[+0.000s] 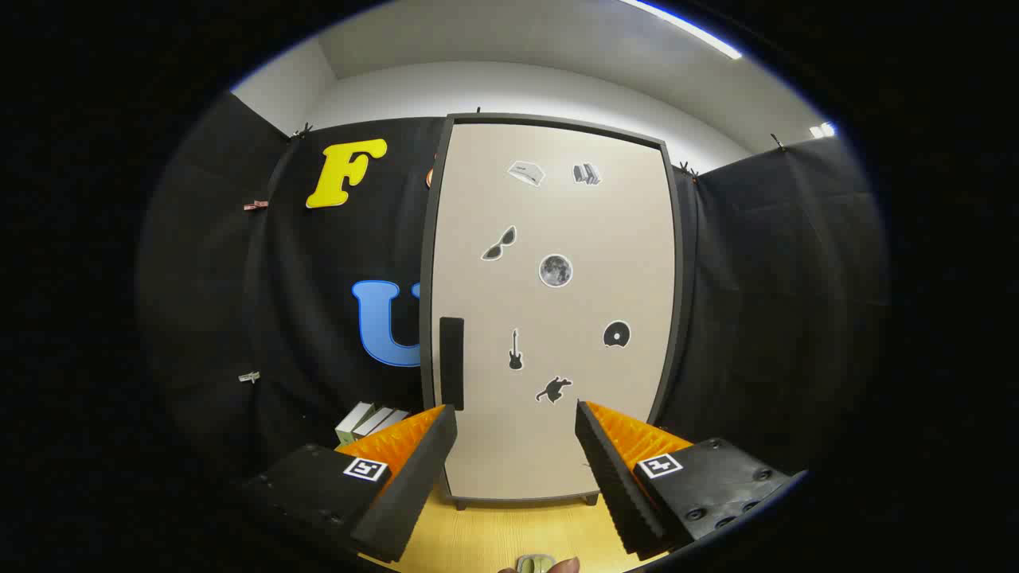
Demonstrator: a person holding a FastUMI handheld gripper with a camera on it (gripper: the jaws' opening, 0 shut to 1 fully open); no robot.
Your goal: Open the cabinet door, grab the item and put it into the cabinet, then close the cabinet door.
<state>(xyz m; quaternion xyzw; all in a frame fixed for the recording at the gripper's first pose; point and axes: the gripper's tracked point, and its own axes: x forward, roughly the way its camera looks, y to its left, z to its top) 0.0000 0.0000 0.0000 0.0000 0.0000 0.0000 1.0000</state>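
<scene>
A tall beige cabinet with a dark frame stands on the wooden table, its door shut and dotted with small stickers. A black vertical handle sits near the door's left edge, just above my left fingertip. My gripper is open, its fingers spread wide in front of the door's lower part with nothing between them. Some white boxes lie to the left of the cabinet, beyond my left finger; they may be the item.
The wooden table top runs from the cabinet's feet toward me. A small pale object with what may be a fingertip beside it peeks in below the fingers. Black cloth walls close in on both sides.
</scene>
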